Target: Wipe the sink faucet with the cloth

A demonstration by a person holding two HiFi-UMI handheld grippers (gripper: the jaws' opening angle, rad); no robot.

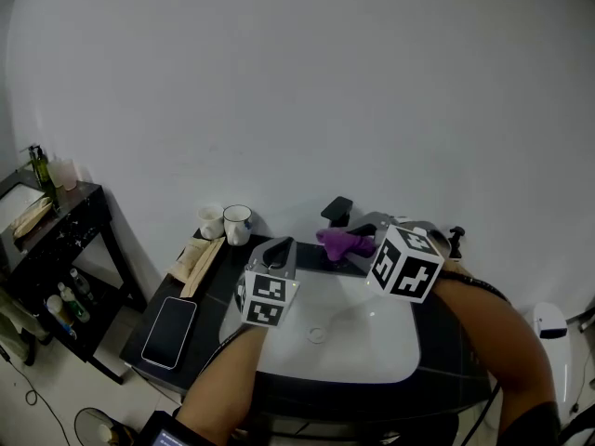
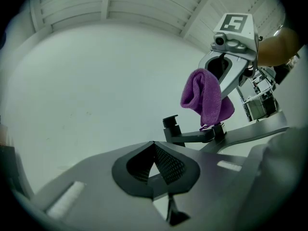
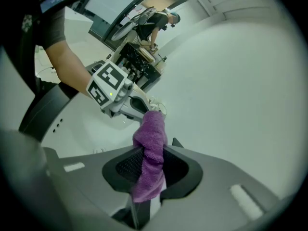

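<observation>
A black faucet [image 1: 337, 216] stands at the back of the white sink [image 1: 372, 351]. My right gripper [image 1: 363, 242] is shut on a purple cloth [image 1: 342, 242] and holds it over the spout. In the left gripper view the cloth [image 2: 207, 97] hangs down to the end of the faucet's spout [image 2: 192, 134] from the right gripper [image 2: 222, 73]. In the right gripper view the cloth [image 3: 150, 153] sticks up from between the shut jaws. My left gripper [image 1: 279, 247] hovers over the basin's back left, to the left of the faucet, with its jaws shut [image 2: 155, 150] on nothing.
On the dark counter to the left lie a phone [image 1: 169, 331], a flat wooden packet [image 1: 200, 263] and two mugs [image 1: 238, 223]. A black shelf [image 1: 56, 240] with bottles stands further left. A small dispenser [image 1: 456, 240] is at the right. The white wall is close behind.
</observation>
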